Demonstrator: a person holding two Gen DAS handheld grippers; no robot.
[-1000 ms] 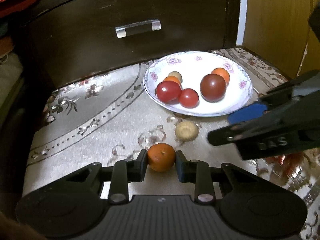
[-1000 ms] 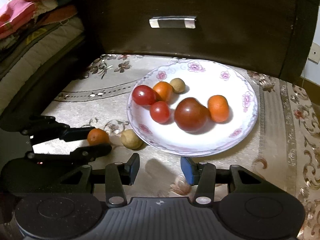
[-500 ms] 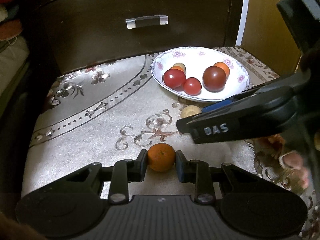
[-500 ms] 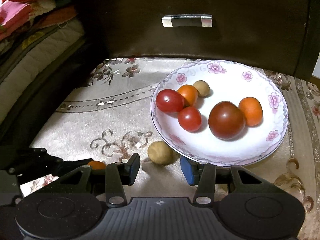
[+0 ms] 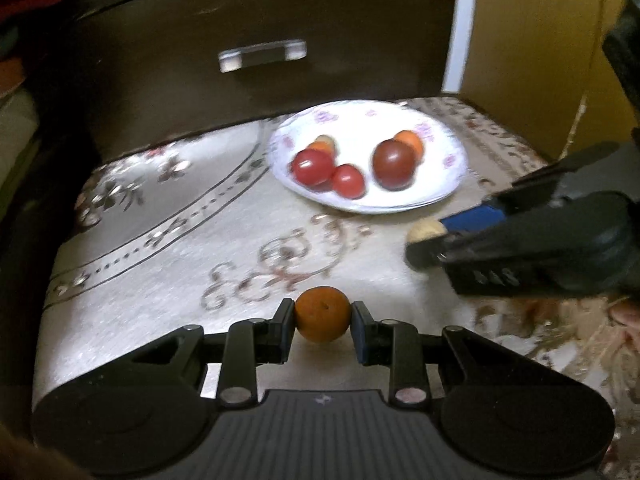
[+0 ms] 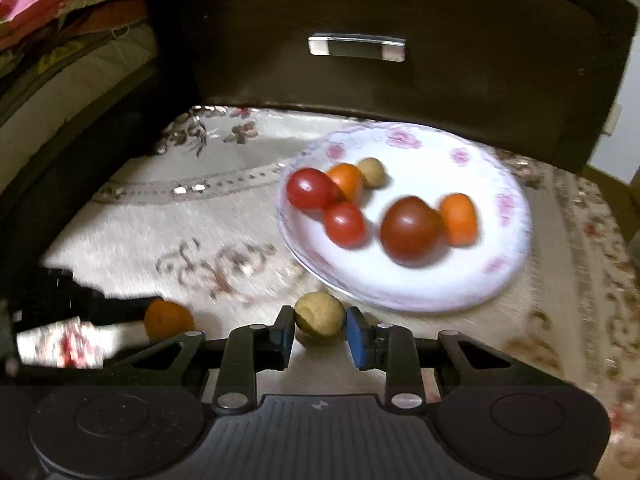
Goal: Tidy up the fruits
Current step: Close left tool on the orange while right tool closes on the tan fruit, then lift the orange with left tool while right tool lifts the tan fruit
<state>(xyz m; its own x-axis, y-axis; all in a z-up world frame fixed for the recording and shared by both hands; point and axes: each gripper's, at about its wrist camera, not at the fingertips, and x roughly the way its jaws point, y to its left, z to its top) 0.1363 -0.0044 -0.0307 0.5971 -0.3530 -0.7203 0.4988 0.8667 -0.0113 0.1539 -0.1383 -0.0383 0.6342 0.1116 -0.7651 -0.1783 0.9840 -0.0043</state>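
Left gripper [image 5: 322, 321]: fingers clamped on small orange [image 5: 322, 314]. Right gripper [image 6: 319, 326]: fingers flank tan round fruit [image 6: 319, 319], left pad touching, right pad's contact unclear. Ahead of both: floral plate [image 6: 508, 240] holding tomatoes, oranges, one tan fruit, on embroidered cloth [image 5: 168, 248].

Left gripper [image 5: 322, 331]: black plastic, ribbed dark-grey centre plate with a small pale logo, round discs either side, two silver pivot screws, black linkage arms, blue-edged fingers [image 5: 359, 336].

Right gripper [image 6: 319, 334]: same build; ribbed plate, logo, two silver screws, blue pads [image 6: 357, 336]. From the left view it was black with a blue pad and blurred white lettering on its side. A bit of skin showed at the frame's right edge.
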